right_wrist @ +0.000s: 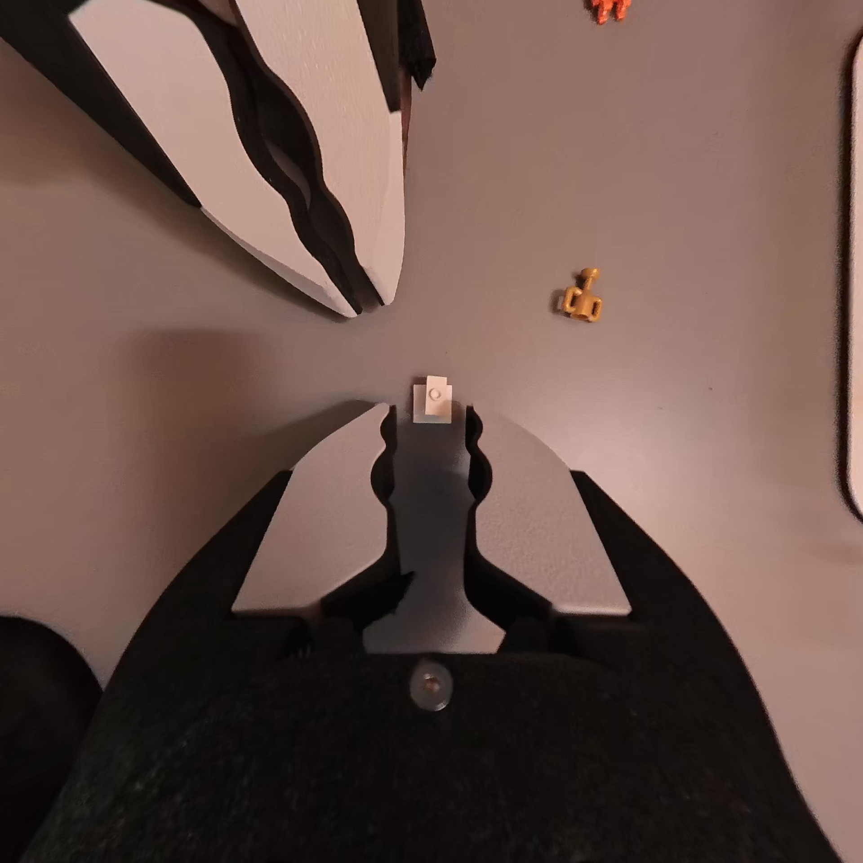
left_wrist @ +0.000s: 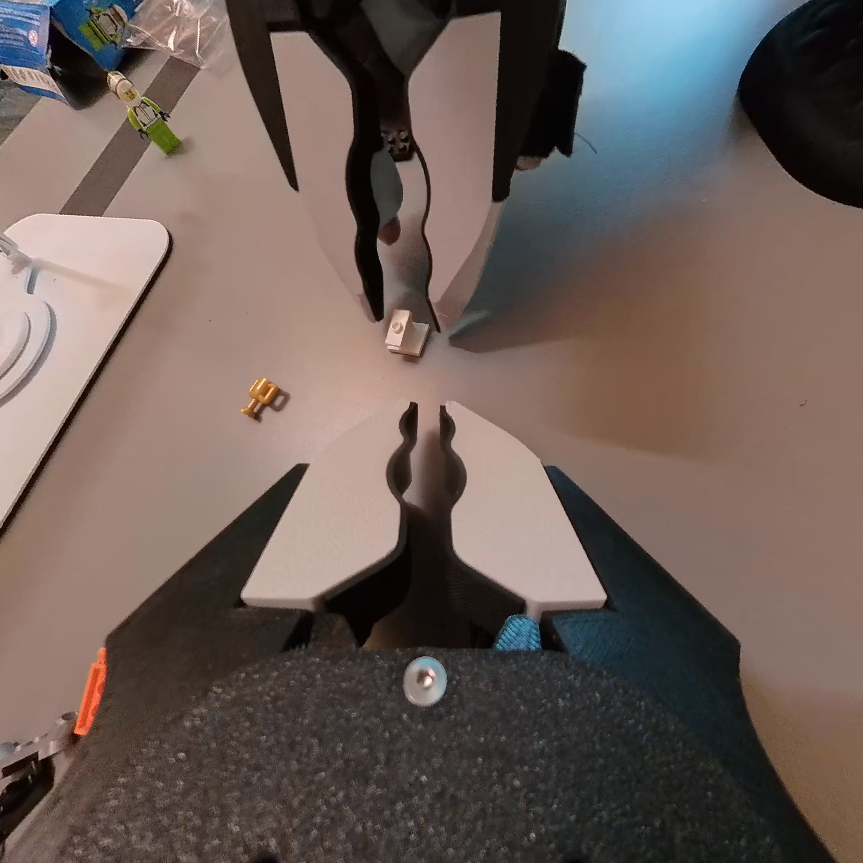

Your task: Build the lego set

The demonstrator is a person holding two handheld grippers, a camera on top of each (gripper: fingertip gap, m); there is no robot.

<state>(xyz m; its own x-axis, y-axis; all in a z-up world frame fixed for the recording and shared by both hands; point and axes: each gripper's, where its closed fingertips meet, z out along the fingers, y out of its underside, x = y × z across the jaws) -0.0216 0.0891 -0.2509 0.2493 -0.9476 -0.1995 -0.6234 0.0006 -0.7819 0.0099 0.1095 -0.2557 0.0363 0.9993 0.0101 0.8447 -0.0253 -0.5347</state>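
Note:
A small white lego piece [left_wrist: 405, 336] with one stud lies on the grey table [left_wrist: 654, 373]. My right gripper [right_wrist: 429, 409] is open, with its fingertips on either side of the near end of the white piece [right_wrist: 432, 402] and not touching it. It comes in from the top of the left wrist view [left_wrist: 405, 321]. My left gripper [left_wrist: 428, 407] is empty, its fingers closed to a narrow slit, and it sits just short of the piece, facing the right gripper. It shows at the upper left of the right wrist view [right_wrist: 369, 308].
A gold trophy piece [left_wrist: 261, 397] [right_wrist: 579, 303] lies beside the grippers. A lime-green minifigure [left_wrist: 149, 116], a blue box [left_wrist: 28, 42] and a clear plastic bag [left_wrist: 187, 28] are at the far left. A white board [left_wrist: 84, 303] lies to the left. An orange piece [right_wrist: 607, 9] is farther off. A dark rounded object [left_wrist: 808, 102] is at the right. Across from one pair of fingers to the other is roughly 5 cm. Left tips and right tips are each some 20 cm from the dark rounded object [left_wrist: 808, 102]. Look for it in the right wrist view [right_wrist: 59, 737] too.

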